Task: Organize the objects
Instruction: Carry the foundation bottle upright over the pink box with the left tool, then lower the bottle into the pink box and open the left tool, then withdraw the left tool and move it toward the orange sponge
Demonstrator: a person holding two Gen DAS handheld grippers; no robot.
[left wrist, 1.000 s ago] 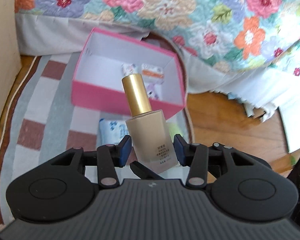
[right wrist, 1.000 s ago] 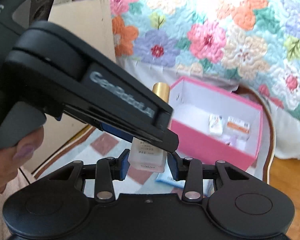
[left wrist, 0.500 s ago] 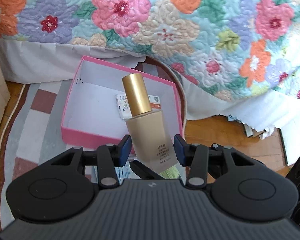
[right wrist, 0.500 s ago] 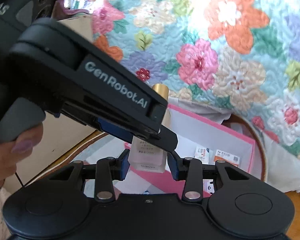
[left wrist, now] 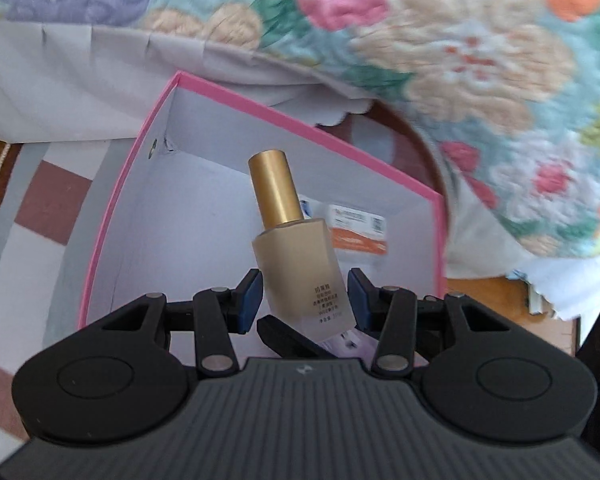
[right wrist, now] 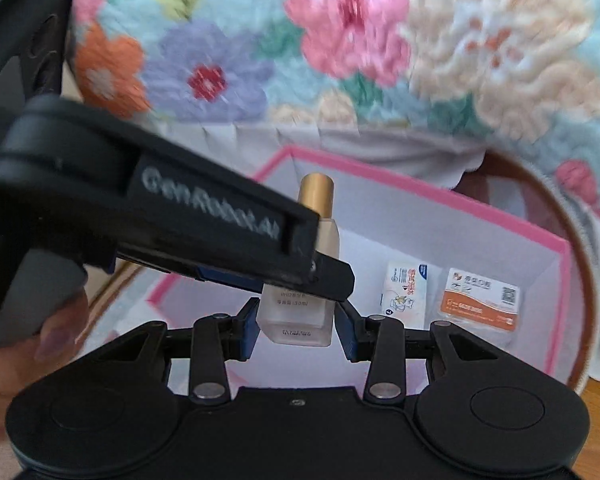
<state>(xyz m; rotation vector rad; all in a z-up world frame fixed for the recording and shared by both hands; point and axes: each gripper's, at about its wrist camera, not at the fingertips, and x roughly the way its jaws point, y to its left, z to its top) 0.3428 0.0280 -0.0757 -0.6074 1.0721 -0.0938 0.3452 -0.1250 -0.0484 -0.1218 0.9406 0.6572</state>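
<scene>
My left tool [left wrist: 303,294] grips a foundation bottle [left wrist: 296,256] low on its frosted beige body, blue pads pressed against either side, the gold cap [left wrist: 275,188] leaning up and a little left. In this left wrist view the bottle hangs over the open pink box [left wrist: 112,208], whose white floor shows beneath it; a small orange-labelled packet [left wrist: 358,234] lies on that floor just behind and right of the bottle. A dark finger of my other tool crosses under the bottle's base. The box sits on a checked rug [left wrist: 52,200] beside a bed draped in a floral quilt [left wrist: 480,60]. From the right wrist view, my right tool [right wrist: 298,326] also clamps the same bottle [right wrist: 296,320], its pads on the clear bottom end, so both tools hold it together. The black body of my left tool [right wrist: 160,216] slants across the left of this view, and part of my hand [right wrist: 40,344] wraps its handle. Inside the box [right wrist: 556,272] two packets, a white one [right wrist: 406,294] and an orange-labelled one [right wrist: 480,304], lie right of the bottle. I judge the step is setting the bottle into the box. To do it well, I should lower it over the bare floor left of the packets, bring its base close to the floor before loosening either grip, and release the two tools one after the other so it does not tip.
</scene>
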